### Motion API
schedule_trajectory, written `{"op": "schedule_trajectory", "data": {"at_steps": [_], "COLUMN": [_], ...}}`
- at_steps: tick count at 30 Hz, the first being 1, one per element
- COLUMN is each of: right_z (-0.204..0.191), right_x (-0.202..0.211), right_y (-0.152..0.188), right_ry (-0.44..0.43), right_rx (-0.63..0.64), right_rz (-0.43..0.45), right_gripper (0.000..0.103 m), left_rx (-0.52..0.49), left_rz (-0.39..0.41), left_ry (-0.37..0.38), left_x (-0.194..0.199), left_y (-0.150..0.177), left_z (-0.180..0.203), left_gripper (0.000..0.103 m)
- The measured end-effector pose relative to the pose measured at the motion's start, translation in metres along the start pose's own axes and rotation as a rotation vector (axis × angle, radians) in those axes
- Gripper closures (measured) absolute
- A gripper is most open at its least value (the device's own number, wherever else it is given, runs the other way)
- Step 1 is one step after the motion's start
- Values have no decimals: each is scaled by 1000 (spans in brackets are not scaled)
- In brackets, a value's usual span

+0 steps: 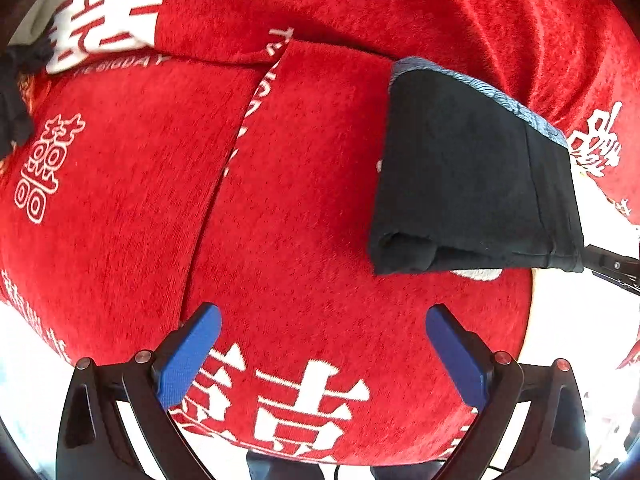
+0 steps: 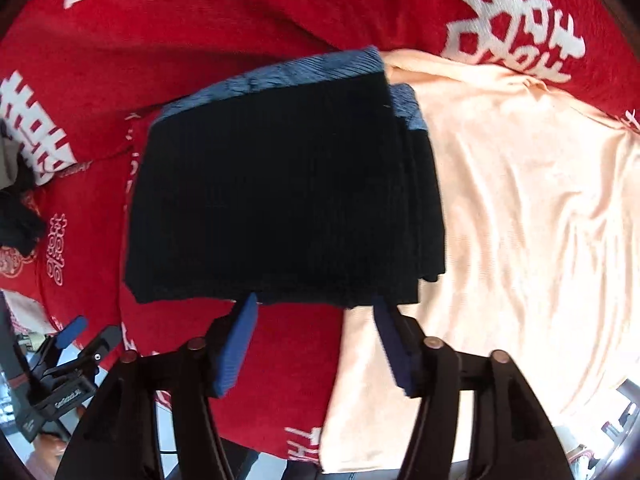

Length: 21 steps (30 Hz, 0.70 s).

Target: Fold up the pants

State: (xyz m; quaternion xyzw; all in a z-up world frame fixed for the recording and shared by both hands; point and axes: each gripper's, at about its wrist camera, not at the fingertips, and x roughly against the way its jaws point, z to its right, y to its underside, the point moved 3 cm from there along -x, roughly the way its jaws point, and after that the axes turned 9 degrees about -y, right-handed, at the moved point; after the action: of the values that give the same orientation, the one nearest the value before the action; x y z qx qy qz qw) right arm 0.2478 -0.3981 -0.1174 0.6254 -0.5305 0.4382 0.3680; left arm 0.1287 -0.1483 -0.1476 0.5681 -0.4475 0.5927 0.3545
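Note:
The black pants lie folded into a thick rectangle with a blue-grey lining strip along the far edge, on the red cushion. They also show in the left wrist view at the right. My right gripper is open, its blue pads at the near edge of the folded pants, touching or almost touching it. My left gripper is open and empty over the red cushion, left of and nearer than the pants. It also shows in the right wrist view at the lower left.
A red sofa cover with white characters spans the cushions, with a seam between two of them. A cream cloth lies to the right of and partly under the pants. A dark garment sits at the far left.

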Motion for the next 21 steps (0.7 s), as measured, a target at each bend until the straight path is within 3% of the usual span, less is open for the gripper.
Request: {"op": "schedule_trajectory", "data": {"at_steps": [9,21], "right_z": [-23,26], "right_x": [1,8], "right_y": [11,28], "right_ry": [-56,-96], "right_rx": [-26,-177], "right_rz": [1,46], "right_gripper": [25,24], "left_rx": [-18,-64], "left_rz": [-24,-65], "left_ry": [-46,-95], "left_x": [-5,-21], "left_y": [-3,-22], "left_z": [-11,1], "left_gripper": [0,0]}}
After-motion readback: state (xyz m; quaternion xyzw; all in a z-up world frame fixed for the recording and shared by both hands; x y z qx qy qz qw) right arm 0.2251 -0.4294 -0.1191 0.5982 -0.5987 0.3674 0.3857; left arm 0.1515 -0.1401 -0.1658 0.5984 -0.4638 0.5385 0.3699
